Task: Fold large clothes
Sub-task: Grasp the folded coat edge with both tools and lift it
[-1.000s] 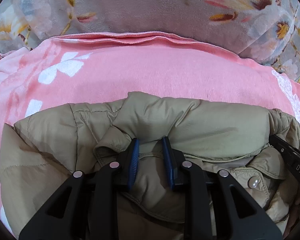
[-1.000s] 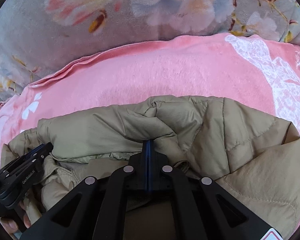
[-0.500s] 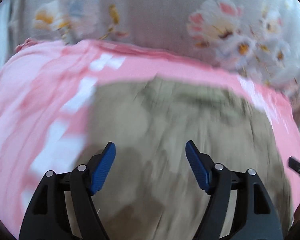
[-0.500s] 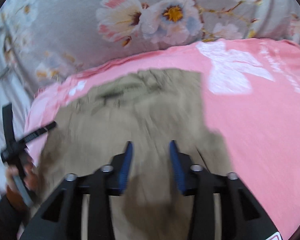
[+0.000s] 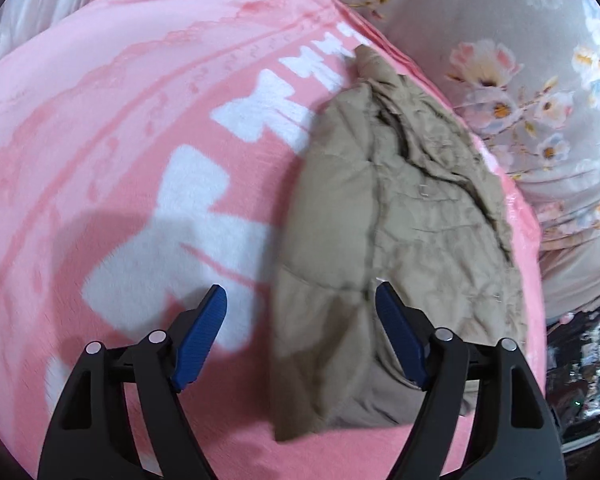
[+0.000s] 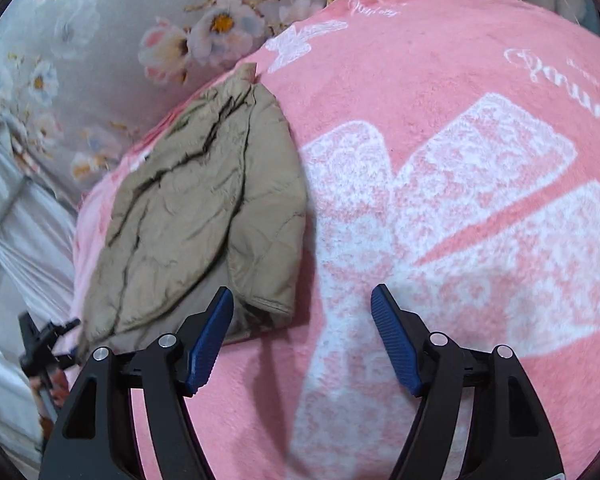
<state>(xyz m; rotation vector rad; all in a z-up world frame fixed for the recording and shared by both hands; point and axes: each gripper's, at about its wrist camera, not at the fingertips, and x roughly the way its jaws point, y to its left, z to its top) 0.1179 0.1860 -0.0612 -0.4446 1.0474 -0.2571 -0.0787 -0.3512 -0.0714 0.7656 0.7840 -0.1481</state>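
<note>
A khaki quilted jacket point(image 5: 396, 220) lies folded into a compact bundle on a pink blanket point(image 5: 112, 120). In the left wrist view my left gripper point(image 5: 302, 320) is open and empty, raised above the jacket's near left edge. In the right wrist view the jacket point(image 6: 204, 208) lies to the left, and my right gripper point(image 6: 302, 318) is open and empty over the pink blanket point(image 6: 440, 80), just right of the jacket's near corner. The left gripper also shows small at the far left of the right wrist view point(image 6: 44, 344).
A grey floral bedsheet point(image 5: 520, 60) lies beyond the blanket; it also shows in the right wrist view point(image 6: 100, 40). The blanket carries large white bow prints point(image 6: 460, 208). Dark clutter point(image 5: 580, 360) sits past the bed's right edge.
Both grippers let go of the jacket, opened wide and pulled back and up. The left swung to the jacket's left side, the right to its right. The jacket now lies folded.
</note>
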